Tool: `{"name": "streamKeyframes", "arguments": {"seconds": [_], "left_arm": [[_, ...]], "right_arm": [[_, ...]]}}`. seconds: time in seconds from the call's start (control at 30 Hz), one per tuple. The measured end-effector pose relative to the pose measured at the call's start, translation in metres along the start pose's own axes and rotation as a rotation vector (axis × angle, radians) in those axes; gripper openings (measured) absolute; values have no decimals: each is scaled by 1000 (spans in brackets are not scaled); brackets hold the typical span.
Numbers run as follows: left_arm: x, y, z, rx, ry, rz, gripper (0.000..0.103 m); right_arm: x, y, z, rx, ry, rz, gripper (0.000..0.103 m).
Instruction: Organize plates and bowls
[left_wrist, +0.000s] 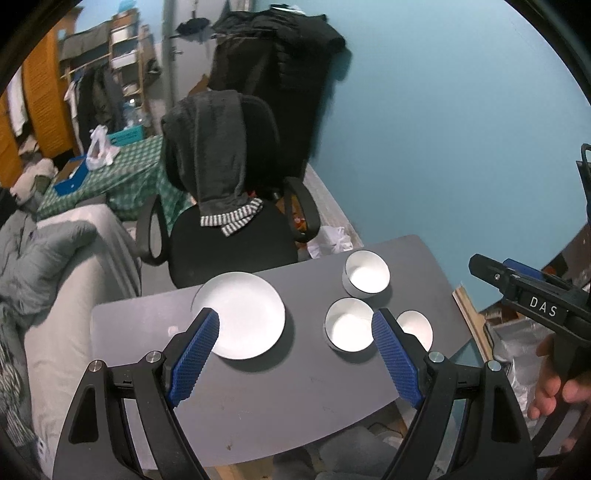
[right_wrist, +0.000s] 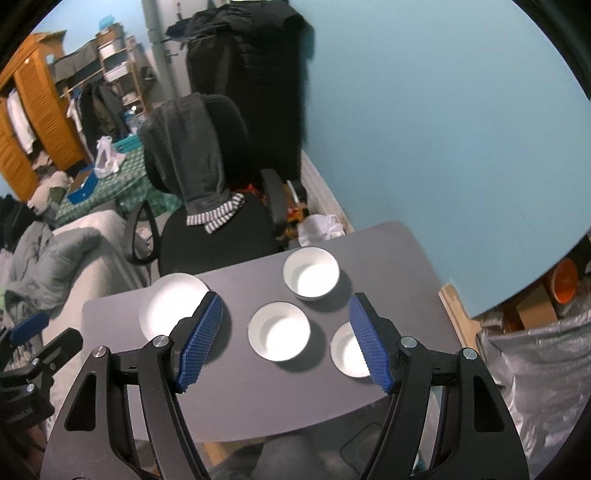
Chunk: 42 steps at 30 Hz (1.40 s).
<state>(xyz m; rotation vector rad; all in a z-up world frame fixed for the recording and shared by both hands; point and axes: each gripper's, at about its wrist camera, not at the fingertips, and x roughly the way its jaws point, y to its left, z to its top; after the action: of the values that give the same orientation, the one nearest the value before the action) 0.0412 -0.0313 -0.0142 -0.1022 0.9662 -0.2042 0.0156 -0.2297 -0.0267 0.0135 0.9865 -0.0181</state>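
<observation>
A white plate (left_wrist: 245, 314) lies on the left of the small grey table (left_wrist: 258, 398); it also shows in the right wrist view (right_wrist: 170, 302). Three white bowls stand to its right: a far bowl (left_wrist: 367, 272) (right_wrist: 311, 272), a middle bowl (left_wrist: 349, 328) (right_wrist: 279, 330) and a near-right bowl (left_wrist: 415, 326) (right_wrist: 347, 350). My left gripper (left_wrist: 295, 325) is open and empty, held above the table over the plate and middle bowl. My right gripper (right_wrist: 286, 310) is open and empty, above the bowls; it also shows at the right edge of the left wrist view (left_wrist: 491, 267).
A black office chair (left_wrist: 236, 206) draped with a grey hoodie stands just beyond the table's far edge. A grey bed (left_wrist: 55, 266) lies to the left. A blue wall (left_wrist: 443, 129) rises behind. Bags and clutter (right_wrist: 535, 350) sit right of the table.
</observation>
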Motion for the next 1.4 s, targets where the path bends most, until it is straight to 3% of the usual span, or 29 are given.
{"name": "streamKeyframes", "arguments": {"seconds": [0.57,0.97,1.4], "left_arm": [[43,-57,30,97,48,-88,86],[74,-64,45,85,103,-56,86],[120,-61,31,92,192,32,86]], "right_arm": [[7,-50,5,87,28,-64,70],[35,-67,15,89,88,-39,70],[72,-73,22,29,158,-2,70]]}}
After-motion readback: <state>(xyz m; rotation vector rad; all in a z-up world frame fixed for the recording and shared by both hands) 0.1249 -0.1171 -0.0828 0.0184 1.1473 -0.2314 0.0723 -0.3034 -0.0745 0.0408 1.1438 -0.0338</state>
